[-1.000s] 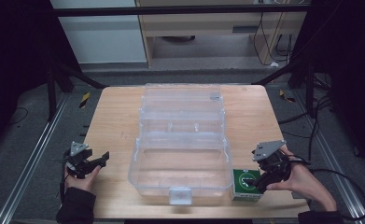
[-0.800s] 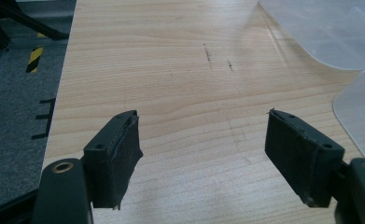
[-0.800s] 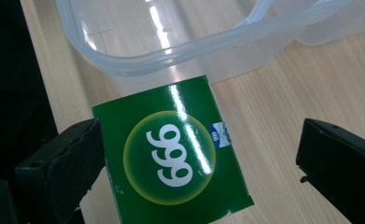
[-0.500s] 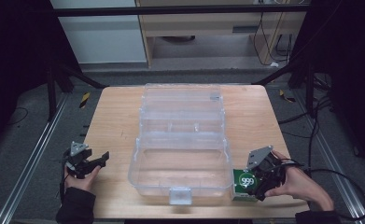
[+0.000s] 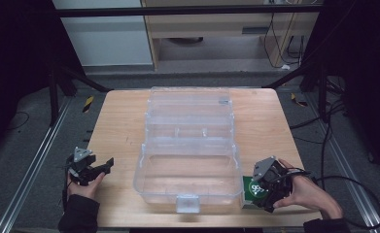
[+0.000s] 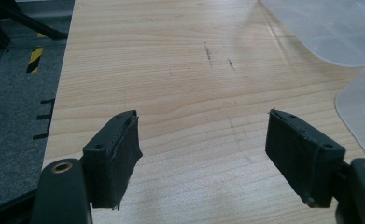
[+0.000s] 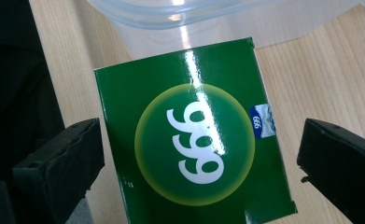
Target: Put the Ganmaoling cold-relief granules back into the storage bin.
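1. A big clear plastic box (image 5: 190, 160) sits in the middle of the wooden table (image 5: 119, 121), with its lid flipped open on the far side
2. A small green box (image 7: 194, 144) lies flat on the table, just beside the near right corner of the clear plastic box. It has a yellow-green circle with white "999" on its top
3. In the high view the green box (image 5: 252, 190) is partly under the right gripper, close to the table's near edge
4. The right gripper (image 5: 264, 193) is right over the green box. Its jaws have just been opening wider, and now they stand far apart
5. In the right gripper view the right gripper (image 7: 201, 154) has one black pad on each side of the green box. The pads do not press on it, so the box is let go and not held
6. The left gripper (image 6: 202, 149) is to the left of the clear plastic box, well apart from it, near the table's near left edge
7. Its jaws are wide apart too, with just bare wood between them. It holds nothing
8. In the high view a hand holds the left gripper (image 5: 106, 166), which points toward the clear plastic box
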The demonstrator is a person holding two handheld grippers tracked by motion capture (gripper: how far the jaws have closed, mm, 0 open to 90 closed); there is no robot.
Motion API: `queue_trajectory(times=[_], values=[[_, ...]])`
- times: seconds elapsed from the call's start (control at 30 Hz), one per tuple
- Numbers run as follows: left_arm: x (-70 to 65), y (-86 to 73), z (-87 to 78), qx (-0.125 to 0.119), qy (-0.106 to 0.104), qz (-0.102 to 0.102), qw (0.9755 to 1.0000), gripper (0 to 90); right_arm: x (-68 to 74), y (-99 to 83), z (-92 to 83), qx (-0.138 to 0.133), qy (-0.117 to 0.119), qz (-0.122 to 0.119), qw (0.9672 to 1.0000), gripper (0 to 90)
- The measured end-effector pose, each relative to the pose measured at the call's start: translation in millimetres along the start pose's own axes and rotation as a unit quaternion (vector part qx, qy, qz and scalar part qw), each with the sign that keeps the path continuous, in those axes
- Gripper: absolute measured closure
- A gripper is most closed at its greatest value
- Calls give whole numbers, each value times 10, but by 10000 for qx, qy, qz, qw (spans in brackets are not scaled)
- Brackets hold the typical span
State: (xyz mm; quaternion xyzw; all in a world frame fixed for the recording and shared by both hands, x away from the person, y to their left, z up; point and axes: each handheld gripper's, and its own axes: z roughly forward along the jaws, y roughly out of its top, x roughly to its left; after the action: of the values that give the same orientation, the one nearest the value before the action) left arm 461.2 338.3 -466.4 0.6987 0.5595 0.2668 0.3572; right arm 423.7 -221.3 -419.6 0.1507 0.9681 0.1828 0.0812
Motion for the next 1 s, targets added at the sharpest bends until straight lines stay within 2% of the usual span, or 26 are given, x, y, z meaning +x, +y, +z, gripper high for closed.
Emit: queue_trajectory(times=[0.33,0.37,0.43,0.73,0.87,1.0], values=[[-1,-2,18,35,-3,31,10000,254,-10,5,138,264,201,-73,9994,25],[-2,-1,20,36,-5,31,10000,254,-1,0,156,332,235,-4,9992,27],[-1,0,21,35,-5,31,10000,254,-9,-10,194,372,251,-31,9990,31],[4,-2,22,54,3,33,10000,255,-32,-24,307,430,342,-113,9984,65],[7,-2,19,55,13,36,10000,256,-34,-33,310,370,364,-165,9985,85],[8,-2,22,52,9,38,10000,257,-43,-51,271,352,446,-81,9984,137]])
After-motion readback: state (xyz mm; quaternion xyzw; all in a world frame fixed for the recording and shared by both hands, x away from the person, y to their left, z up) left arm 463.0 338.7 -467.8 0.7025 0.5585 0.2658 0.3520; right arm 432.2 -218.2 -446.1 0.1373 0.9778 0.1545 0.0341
